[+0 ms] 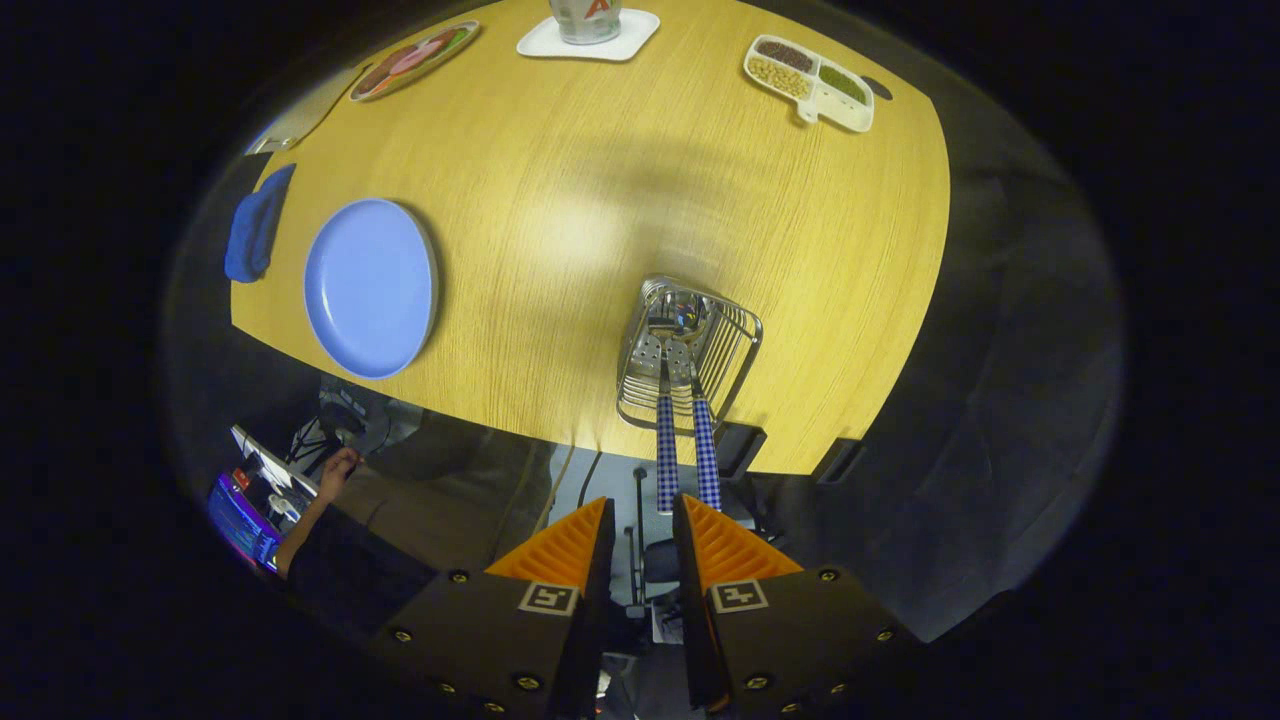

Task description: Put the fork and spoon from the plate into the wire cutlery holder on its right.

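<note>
fork (706,455) and spoon (666,450) stand in the wire cutlery holder (735,335), checked handles up; gripper (642,520) parted, holding nothing; blue plate (370,290) bare; likely light, stiff, slippery; handles the best hold

A lab booth: wooden table (600,200), person at a lit monitor (240,520) below

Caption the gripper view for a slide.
Fork and spoon stand in the wire cutlery holder, blue plate empty; tongs hover open above the handles.
</note>
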`<state>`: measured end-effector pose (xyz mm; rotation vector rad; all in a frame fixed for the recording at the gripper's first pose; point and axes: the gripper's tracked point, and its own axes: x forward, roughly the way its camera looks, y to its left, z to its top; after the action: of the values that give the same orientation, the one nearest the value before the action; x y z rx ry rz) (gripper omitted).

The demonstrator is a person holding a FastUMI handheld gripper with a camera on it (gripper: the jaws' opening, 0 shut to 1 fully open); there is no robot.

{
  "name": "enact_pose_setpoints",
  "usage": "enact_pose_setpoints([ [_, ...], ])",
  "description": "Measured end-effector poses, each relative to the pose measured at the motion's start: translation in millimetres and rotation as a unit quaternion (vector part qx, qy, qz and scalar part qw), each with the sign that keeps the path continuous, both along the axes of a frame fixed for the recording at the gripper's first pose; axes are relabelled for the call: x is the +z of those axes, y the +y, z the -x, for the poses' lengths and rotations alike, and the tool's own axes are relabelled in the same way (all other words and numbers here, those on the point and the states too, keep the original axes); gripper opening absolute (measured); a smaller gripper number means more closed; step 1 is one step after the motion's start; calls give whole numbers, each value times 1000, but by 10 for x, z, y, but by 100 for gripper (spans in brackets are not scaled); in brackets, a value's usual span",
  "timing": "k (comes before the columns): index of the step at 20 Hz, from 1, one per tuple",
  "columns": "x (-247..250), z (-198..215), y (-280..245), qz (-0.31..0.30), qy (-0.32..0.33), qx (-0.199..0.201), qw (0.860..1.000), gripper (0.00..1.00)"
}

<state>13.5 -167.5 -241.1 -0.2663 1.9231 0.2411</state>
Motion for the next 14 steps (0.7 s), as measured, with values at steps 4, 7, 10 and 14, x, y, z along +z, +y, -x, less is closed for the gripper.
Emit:
enact_pose_setpoints([
  [4, 92, -50, 249, -33, -87, -17, 996, 34],
  [7, 174, -200, 372, -41, -173, -13, 984, 35],
  [10, 241, -380, 605, -53, -286, -24, 957, 46],
  [14, 517, -603, 904, -76, -433, -47, 897, 74],
])
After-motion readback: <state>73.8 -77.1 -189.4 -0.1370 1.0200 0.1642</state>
